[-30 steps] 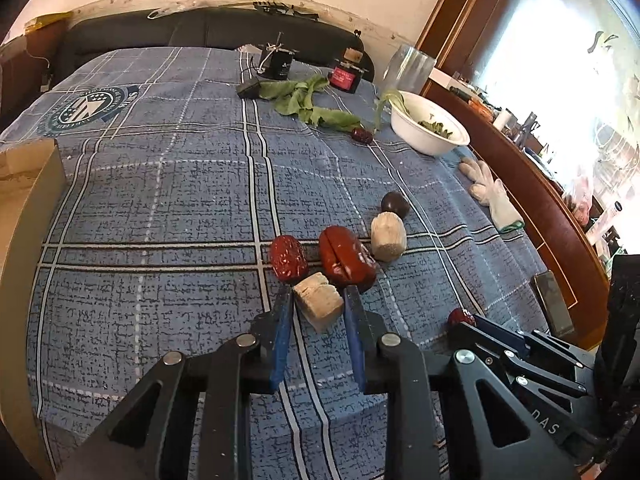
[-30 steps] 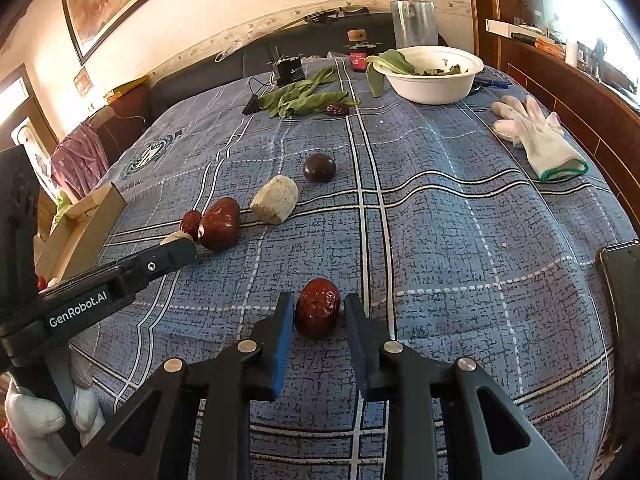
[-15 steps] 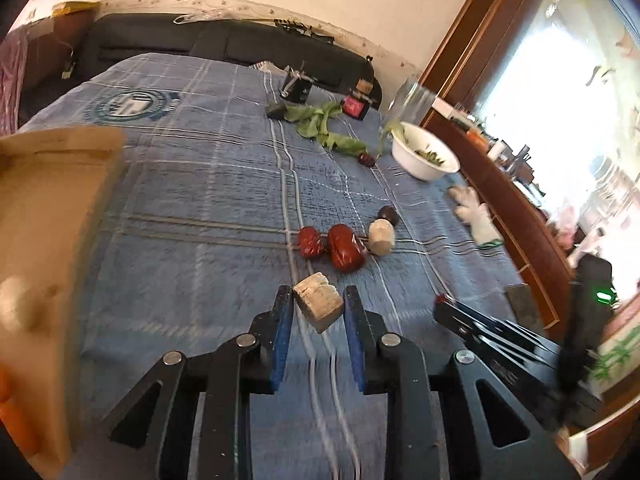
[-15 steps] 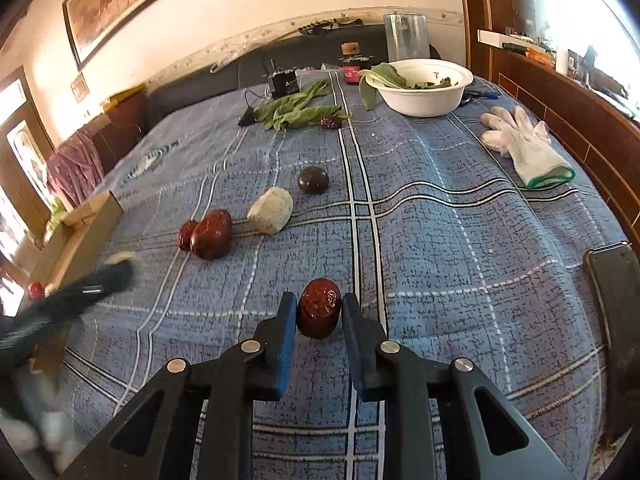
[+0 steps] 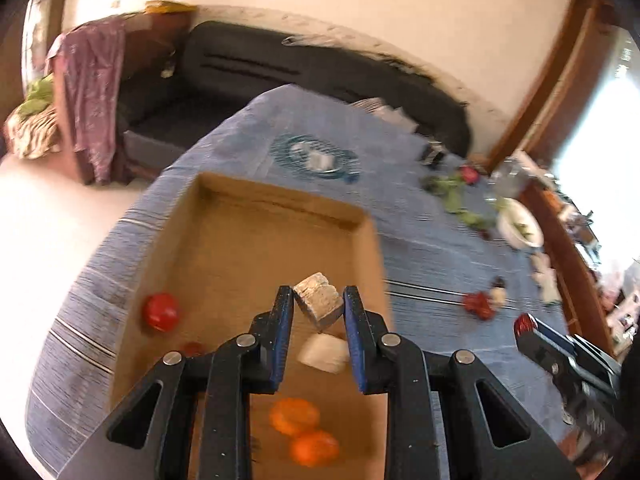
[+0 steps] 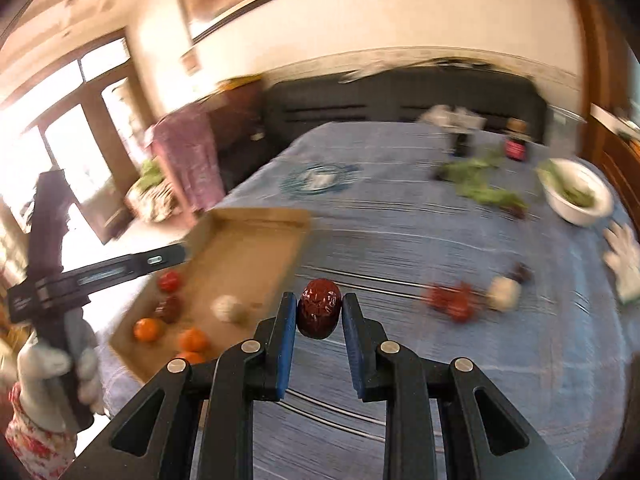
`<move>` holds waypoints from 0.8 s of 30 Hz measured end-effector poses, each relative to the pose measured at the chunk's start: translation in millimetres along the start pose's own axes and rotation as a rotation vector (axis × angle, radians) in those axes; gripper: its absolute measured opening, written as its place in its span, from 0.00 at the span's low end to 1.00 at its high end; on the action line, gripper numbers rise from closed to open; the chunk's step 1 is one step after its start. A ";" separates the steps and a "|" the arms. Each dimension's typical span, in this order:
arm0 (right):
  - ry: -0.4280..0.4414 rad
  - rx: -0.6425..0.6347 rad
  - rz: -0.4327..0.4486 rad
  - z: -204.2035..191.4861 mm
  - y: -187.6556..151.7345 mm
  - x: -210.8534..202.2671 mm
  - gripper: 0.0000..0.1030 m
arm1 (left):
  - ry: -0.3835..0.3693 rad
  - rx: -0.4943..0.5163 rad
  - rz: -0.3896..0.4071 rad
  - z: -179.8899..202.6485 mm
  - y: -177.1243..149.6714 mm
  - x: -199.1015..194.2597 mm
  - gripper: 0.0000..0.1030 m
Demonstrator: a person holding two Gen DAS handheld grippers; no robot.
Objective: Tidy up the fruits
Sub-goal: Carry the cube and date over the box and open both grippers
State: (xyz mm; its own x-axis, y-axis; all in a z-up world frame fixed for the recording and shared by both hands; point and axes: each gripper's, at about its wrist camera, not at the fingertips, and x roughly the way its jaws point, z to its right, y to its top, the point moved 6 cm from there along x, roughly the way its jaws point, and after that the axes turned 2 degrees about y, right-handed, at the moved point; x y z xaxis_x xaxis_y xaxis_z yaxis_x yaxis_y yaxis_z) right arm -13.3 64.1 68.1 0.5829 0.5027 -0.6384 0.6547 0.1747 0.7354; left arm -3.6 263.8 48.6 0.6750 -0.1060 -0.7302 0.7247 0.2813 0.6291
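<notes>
Left gripper [image 5: 319,305] clamped on a pale, rough-cut chunk [image 5: 319,305] (tan faces, fibrous look), held above the open cardboard box [image 5: 256,240] near its right wall. Blue pads [image 5: 282,320] pressed against both sides of the chunk.

Right gripper [image 6: 319,312] clamped on a dark red, wrinkled date [image 6: 319,312], held over the blue checked cloth [image 6: 420,240] just right of the box. Also seen low at the right edge of the left view, with the date showing at its tips.

Inside the box, on its brown floor: a red round fruit [image 5: 161,312] near the left wall, a smaller dark red piece [image 5: 192,347] just nearer than it, a whitish lump [image 5: 325,354] below the held chunk, and two orange fruits [image 5: 304,432] at the near end, touching each other. Far half of the box bare.

Out on the cloth, well right of the box: a cluster of red dates [image 6: 454,302] with a pale piece [image 6: 502,294] just right of them and a small dark one [image 6: 522,272] beyond. Farther off on the right, loose green leaves [image 6: 484,190], a white bowl [image 6: 578,200] with greens in it, and a white glove [image 6: 624,256] at the right edge.

At the left edge of the right view, a gloved hand [image 6: 44,364] wrapped round the black handle of the left tool, a floral sleeve [image 6: 36,444] below it. Much of both views smeared by blur.
</notes>
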 end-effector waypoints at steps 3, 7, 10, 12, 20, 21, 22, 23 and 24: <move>0.031 -0.026 -0.054 -29.5 -1.2 37.8 0.25 | 0.034 -0.038 -0.064 -23.2 2.3 26.2 0.24; 0.038 -0.052 -0.120 -47.9 -1.4 87.9 0.25 | 0.020 -0.125 -0.146 -47.7 2.6 55.4 0.24; 0.028 -0.070 -0.161 -53.5 -0.3 118.6 0.25 | 0.025 -0.157 -0.180 -58.2 -0.5 68.1 0.24; 0.027 -0.065 -0.183 -53.4 1.3 132.8 0.25 | 0.021 -0.167 -0.194 -61.7 -2.2 72.9 0.24; 0.029 -0.057 -0.218 -51.3 3.3 161.4 0.25 | -0.002 -0.198 -0.167 -71.0 1.3 67.8 0.36; 0.031 -0.054 -0.214 -50.8 3.2 160.4 0.26 | -0.001 -0.202 -0.157 -71.3 2.4 64.7 0.38; 0.032 -0.051 -0.209 -50.4 3.5 158.8 0.28 | 0.001 -0.204 -0.145 -71.1 3.4 60.6 0.41; 0.036 -0.043 -0.201 -48.9 4.7 156.6 0.30 | 0.001 -0.203 -0.131 -70.0 4.8 55.8 0.42; 0.046 -0.032 -0.192 -47.6 6.0 153.0 0.32 | 0.000 -0.200 -0.118 -68.0 5.9 50.7 0.42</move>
State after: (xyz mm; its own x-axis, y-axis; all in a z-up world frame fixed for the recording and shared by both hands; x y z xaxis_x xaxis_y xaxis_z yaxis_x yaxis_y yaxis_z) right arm 56.9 182.4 -14.4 0.4256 0.4959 -0.7570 0.7356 0.2977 0.6085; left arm 25.4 325.0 -2.8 0.5875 -0.1490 -0.7954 0.7564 0.4503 0.4744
